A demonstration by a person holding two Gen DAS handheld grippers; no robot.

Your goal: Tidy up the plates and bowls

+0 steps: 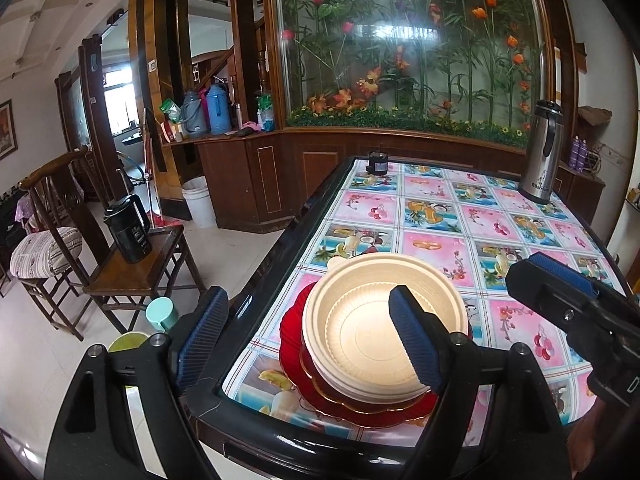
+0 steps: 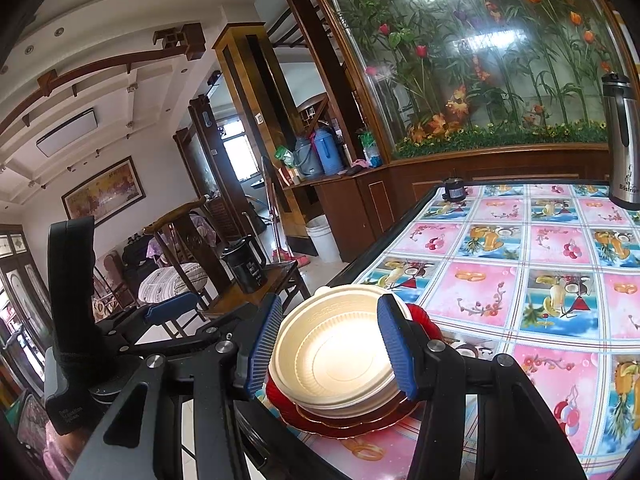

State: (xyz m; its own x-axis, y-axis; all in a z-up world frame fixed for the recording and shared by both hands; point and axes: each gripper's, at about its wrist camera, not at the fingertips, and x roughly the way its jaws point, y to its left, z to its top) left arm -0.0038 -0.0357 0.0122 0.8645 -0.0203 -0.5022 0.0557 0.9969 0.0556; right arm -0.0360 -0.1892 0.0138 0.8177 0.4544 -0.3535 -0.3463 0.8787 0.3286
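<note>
A stack of cream bowls (image 1: 360,320) (image 2: 336,360) rests on scalloped red plates (image 1: 294,360) (image 2: 360,424) at the near left corner of the table (image 1: 440,216). My left gripper (image 1: 308,294) stands wide open. Its right finger hangs over the bowls and its left finger is out past the table edge; neither pad presses on anything. My right gripper (image 2: 330,300) is open, and its blue pads frame the top bowl in its own view. The left wrist view shows the right gripper (image 1: 552,276) off to the right of the stack, apart from it.
A steel thermos (image 1: 540,152) (image 2: 624,140) stands at the far right of the patterned tablecloth, with a small black object (image 1: 376,162) at the far edge. Left of the table, a wooden chair carries a black kettle (image 1: 130,232); a mint cup (image 1: 162,314) sits below.
</note>
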